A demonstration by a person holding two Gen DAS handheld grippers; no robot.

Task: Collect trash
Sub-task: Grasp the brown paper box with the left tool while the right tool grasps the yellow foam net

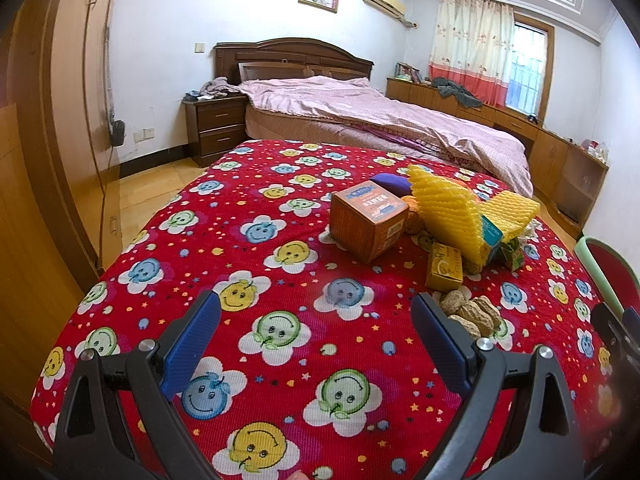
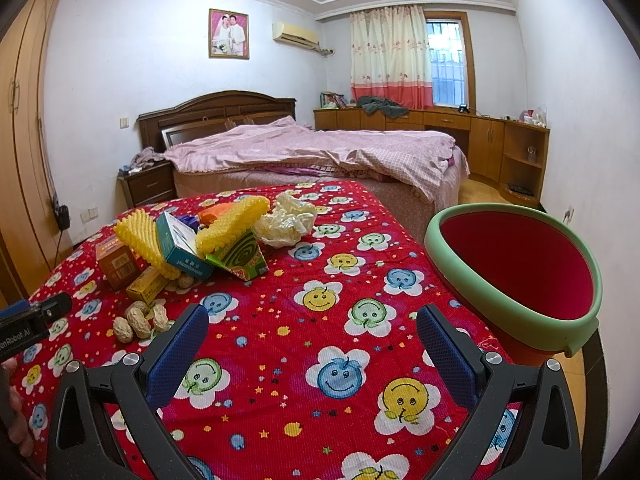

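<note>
Left wrist view: left gripper (image 1: pixel 316 344) jaws spread wide, nothing between them, hovering over red smiley-flower cloth (image 1: pixel 256 240). Right wrist view: right gripper (image 2: pixel 312 348) likewise wide and holding nothing.

Progress, judged from layout: basically zero. Bin (image 2: pixel 516 276), red inside with green rim, at the right edge of the covered surface, looks empty as far as visible. All trash on the cloth, clustered far-left in the right wrist view:
- peanuts (image 2: pixel 138 322) nearest, just left of the right gripper's left finger
- small yellow box (image 2: pixel 146 286) just beyond them
- orange box (image 2: pixel 116 266) left of that
- yellow foam net (image 2: pixel 146 244) draped over teal box (image 2: pixel 182 250)
- second foam piece (image 2: pixel 232 224) over green mosquito-coil box (image 2: pixel 238 262)
- crumpled white paper (image 2: pixel 286 220) farthest right of the pile
- purple and orange bits behind the pile, too hidden to identify

Left to do: everything, each item into the bin. Peanuts likely fiddly, small and loose; foam likely squashy.

Surface: ribbed soft cloth, flat in the middle, dropping at the edges. Room: bedroom, bed (image 2: pixel 312 152) with pink quilt beyond, nightstand (image 1: pixel 214 128) far left, wooden cabinets (image 2: pixel 480 140) under curtained window (image 2: pixel 444 64), framed photo (image 2: pixel 229 34) on far wall, wardrobe along the left.
</note>
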